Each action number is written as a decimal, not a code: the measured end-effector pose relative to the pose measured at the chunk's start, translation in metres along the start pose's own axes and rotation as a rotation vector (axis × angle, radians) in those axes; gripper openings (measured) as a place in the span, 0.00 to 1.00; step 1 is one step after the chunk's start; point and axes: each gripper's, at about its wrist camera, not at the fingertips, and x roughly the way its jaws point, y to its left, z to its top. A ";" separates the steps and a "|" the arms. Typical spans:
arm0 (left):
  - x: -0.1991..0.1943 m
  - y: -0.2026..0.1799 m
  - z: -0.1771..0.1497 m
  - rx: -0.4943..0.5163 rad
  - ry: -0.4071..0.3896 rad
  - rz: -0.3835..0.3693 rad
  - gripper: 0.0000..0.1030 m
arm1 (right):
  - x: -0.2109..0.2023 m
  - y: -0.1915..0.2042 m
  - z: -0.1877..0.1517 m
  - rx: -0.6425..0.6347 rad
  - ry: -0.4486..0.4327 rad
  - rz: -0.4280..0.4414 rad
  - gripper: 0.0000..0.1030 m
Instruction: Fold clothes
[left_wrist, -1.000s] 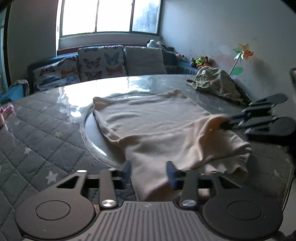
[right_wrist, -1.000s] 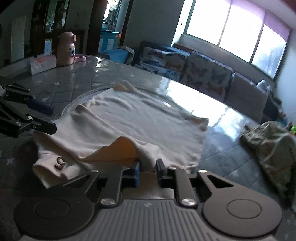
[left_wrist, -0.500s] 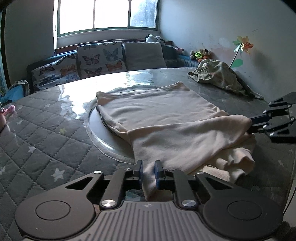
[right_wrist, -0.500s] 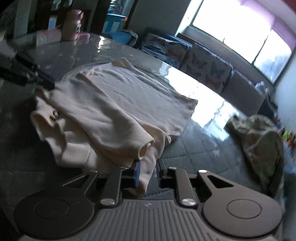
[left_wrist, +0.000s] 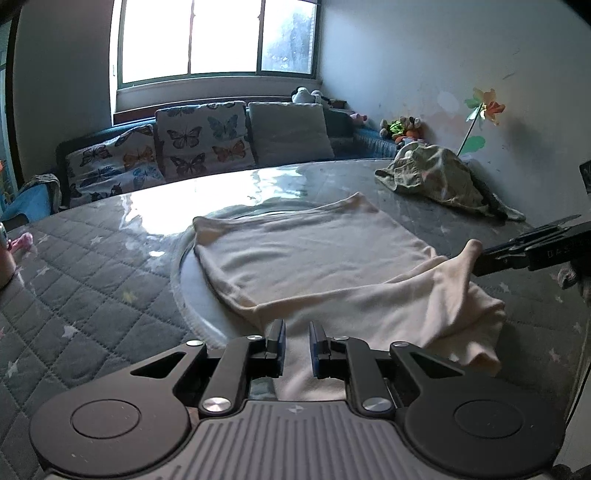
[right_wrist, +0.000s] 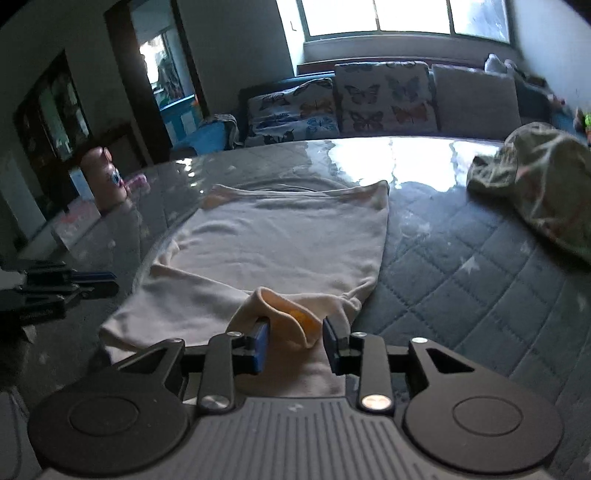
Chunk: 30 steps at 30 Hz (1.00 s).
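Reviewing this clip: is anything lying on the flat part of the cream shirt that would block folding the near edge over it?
Nothing visible does. The flat part of the cream shirt is bare. The olive garment lies apart on the quilted table. The left gripper is pinching the near edge; the right gripper has just been opening around a fold.

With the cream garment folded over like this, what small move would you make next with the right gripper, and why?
Probably draw the right gripper back off the cream garment. Its jaws have just been opening, and the sleeve cuff sits loosely between them, already laid over the body. The left gripper looks closed on the near edge, which should keep the fold steady.
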 end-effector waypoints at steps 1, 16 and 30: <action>0.001 0.000 0.001 0.002 0.000 -0.001 0.15 | -0.002 0.001 -0.001 -0.011 -0.001 -0.020 0.32; 0.027 -0.010 0.007 -0.006 0.019 -0.030 0.20 | 0.020 -0.006 0.000 0.073 0.030 0.006 0.35; 0.041 -0.001 -0.005 -0.025 0.067 -0.014 0.22 | 0.016 0.025 -0.008 -0.133 -0.065 -0.131 0.37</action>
